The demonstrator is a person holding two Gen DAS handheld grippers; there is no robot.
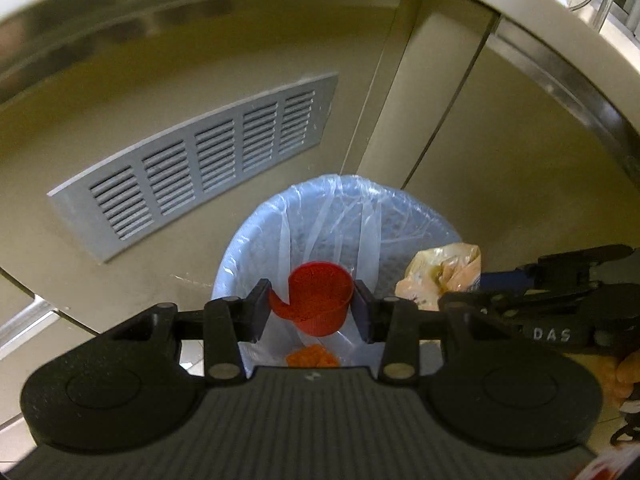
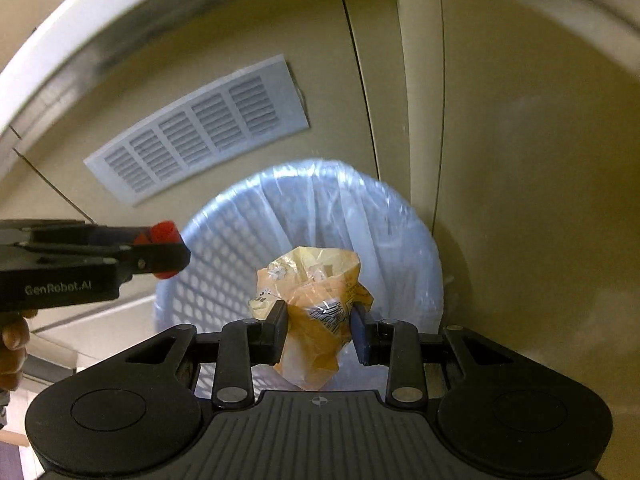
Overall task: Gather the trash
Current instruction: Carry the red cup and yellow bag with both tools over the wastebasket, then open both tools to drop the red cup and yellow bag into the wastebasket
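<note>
My left gripper is shut on a red plastic cap with a torn strip, held over the mouth of a pale blue mesh bin lined with a clear bag. Something orange lies at the bottom of the bin. My right gripper is shut on a crumpled yellow-orange wrapper with a barcode, also above the bin. In the left wrist view the wrapper and right gripper show at the right. The right wrist view has the left gripper with the red cap at the left.
The bin stands against beige cabinet doors with a grey vent grille on the left one. A white countertop edge curves overhead. A hand holds the left gripper's handle. Pale floor tiles show at the lower left.
</note>
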